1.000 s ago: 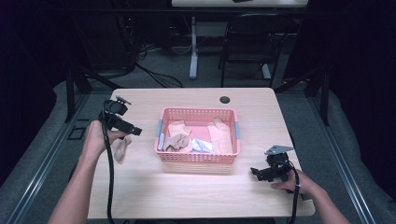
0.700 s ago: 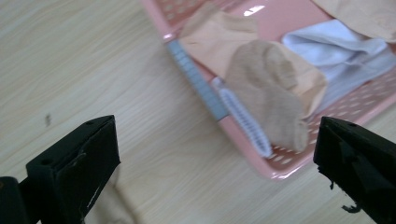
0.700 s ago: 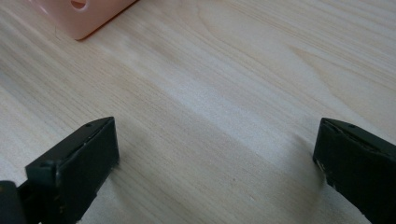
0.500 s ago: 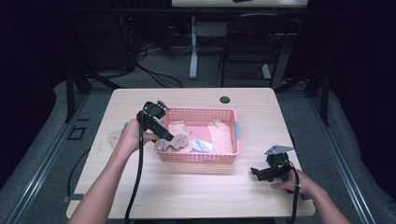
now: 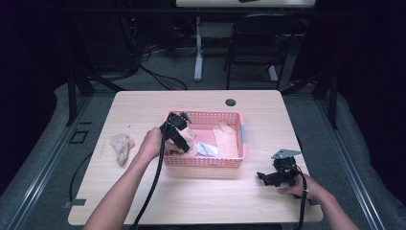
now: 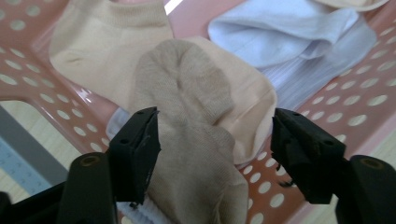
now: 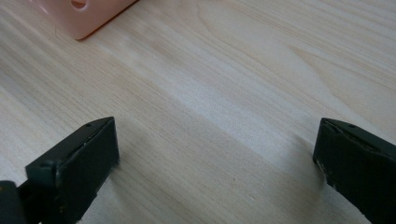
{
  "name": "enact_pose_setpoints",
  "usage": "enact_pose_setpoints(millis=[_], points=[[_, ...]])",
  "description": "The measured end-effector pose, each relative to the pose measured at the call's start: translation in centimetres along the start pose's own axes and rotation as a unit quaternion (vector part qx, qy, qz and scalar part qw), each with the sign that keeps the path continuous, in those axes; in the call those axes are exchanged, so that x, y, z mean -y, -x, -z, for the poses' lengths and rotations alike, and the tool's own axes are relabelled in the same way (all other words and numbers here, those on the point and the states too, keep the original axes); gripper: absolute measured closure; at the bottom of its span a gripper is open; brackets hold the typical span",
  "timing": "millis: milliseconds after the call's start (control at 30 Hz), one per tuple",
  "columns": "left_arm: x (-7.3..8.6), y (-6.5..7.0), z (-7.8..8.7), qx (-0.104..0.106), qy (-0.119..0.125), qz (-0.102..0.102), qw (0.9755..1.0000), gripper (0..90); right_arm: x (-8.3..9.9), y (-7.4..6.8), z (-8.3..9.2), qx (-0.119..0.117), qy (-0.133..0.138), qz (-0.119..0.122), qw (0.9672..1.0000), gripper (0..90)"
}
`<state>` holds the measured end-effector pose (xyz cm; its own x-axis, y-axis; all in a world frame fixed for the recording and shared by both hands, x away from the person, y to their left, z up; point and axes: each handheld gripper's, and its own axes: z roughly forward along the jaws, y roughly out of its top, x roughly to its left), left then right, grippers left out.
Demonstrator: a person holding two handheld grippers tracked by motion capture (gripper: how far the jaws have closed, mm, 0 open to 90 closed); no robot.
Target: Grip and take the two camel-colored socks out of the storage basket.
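Between left gripper (image 6: 215,154) jaws, just closing, not yet pinching: beige sock (image 6: 196,154), heaped in pink basket (image 6: 42,112) for lifting. Right gripper (image 7: 215,158): wide, empty, parked on table (image 7: 261,70).

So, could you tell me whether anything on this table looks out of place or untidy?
One beige sock lies crumpled on the bare table, left of the pink basket, while the other socks sit inside it. In the basket they are heaped unpaired, and the left gripper is closing around a tan sock.
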<state>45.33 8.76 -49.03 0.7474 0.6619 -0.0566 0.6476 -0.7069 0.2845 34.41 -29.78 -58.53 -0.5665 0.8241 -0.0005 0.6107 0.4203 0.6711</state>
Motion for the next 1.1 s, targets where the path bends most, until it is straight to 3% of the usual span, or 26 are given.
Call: enact_pose_setpoints(millis=[267, 333, 367, 433, 733, 967, 1100], points=[[0.1, -0.6, -1.2, 0.0, -0.032, 0.009, 0.9995, 44.2, 0.0, 0.0, 0.0, -0.001, 0.0, 0.0, 1.0, 0.0], [0.0, -0.7, -1.5, -0.002, -0.038, 0.008, 0.9992, 45.5, 0.0, 0.0, 0.0, -0.001, 0.0, 0.0, 1.0, 0.0], [0.0, -0.6, -1.7, -0.013, -0.05, 0.0, 0.9986, 46.7, 0.0, 0.0, 0.0, 0.0, 0.0, 0.0, 1.0, 0.0], [0.1, -0.6, -2.0, -0.01, -0.055, 0.0, 0.9984, 48.0, 0.0, 0.0, 0.0, 0.0, 0.0, 0.0, 1.0, 0.0], [0.6, -1.2, -2.5, -0.006, -0.062, 0.014, 0.998, 64.6, 0.0, 0.0, 0.1, 0.001, -0.002, 0.001, 1.0, 0.0], [0.6, -1.2, -1.7, -0.015, -0.053, 0.006, 0.9985, 76.6, 0.0, 0.0, 0.1, 0.002, -0.003, 0.002, 1.0, 0.0], [0.6, -1.1, -1.0, -0.021, -0.04, 0.004, 0.999, 77.4, 0.0, 0.0, 0.1, 0.002, -0.003, 0.002, 1.0, 0.0]])
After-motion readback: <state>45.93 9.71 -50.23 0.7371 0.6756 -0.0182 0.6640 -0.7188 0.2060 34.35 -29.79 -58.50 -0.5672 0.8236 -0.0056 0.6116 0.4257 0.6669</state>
